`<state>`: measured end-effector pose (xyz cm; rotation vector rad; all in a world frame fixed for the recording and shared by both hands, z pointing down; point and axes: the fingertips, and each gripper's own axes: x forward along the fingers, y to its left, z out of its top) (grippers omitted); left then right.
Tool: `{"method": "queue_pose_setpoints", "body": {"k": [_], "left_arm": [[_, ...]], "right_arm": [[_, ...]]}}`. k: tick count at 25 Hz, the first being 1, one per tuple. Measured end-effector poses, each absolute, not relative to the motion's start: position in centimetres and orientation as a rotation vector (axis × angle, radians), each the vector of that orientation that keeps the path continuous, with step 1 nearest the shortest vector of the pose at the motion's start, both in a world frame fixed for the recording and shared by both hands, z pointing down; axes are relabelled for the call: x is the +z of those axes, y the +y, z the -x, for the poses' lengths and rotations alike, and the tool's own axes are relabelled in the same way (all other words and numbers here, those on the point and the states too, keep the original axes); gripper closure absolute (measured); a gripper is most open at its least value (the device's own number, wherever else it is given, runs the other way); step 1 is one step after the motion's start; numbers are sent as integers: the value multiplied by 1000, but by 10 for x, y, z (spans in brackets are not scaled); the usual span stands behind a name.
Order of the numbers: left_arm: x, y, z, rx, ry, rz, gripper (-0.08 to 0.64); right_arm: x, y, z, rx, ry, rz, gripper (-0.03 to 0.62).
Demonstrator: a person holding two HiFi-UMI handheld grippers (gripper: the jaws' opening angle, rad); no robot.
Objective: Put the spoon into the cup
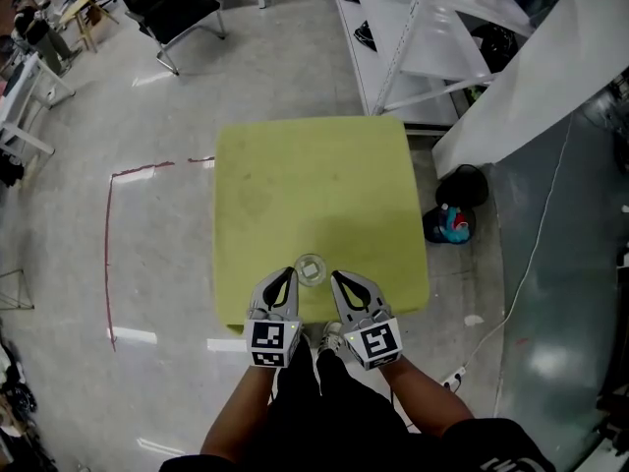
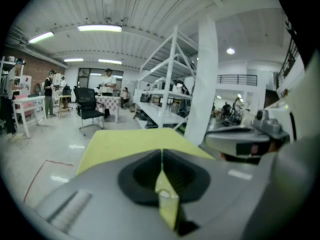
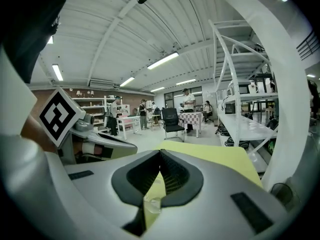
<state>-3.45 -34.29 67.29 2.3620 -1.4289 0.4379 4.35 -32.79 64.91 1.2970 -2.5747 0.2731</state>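
Observation:
A small clear cup (image 1: 311, 269) stands near the front edge of the yellow-green table (image 1: 314, 185). Through the gap under the right jaws, the cup (image 3: 151, 204) shows again in the right gripper view. I see no spoon in any view. My left gripper (image 1: 285, 275) rests just left of the cup, jaws closed tip to tip with nothing between them. My right gripper (image 1: 337, 277) sits just right of the cup, also shut and empty. The left gripper view shows the shut left gripper (image 2: 161, 152) pointing across the table, and the right gripper (image 3: 160, 152) points the same way.
White shelving (image 1: 423, 37) stands beyond the table's far right corner. A dark bag with a colourful item (image 1: 450, 222) lies on the floor at the table's right. A black office chair (image 1: 172, 8) is far left. Red tape (image 1: 110, 254) marks the floor.

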Motion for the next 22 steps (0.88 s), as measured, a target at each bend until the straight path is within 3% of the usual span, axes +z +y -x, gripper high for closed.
{"method": "queue_pose_setpoints", "body": {"k": [17,22], "left_arm": [[716,-340,14,456,-1354,-2288,544],[714,-341,16,421,-1341,-2275,479]], "right_arm": [[696,-317,-46,405,-2484,-1301,586],[695,-319,-47,405,-2471,-1314,586]]}}
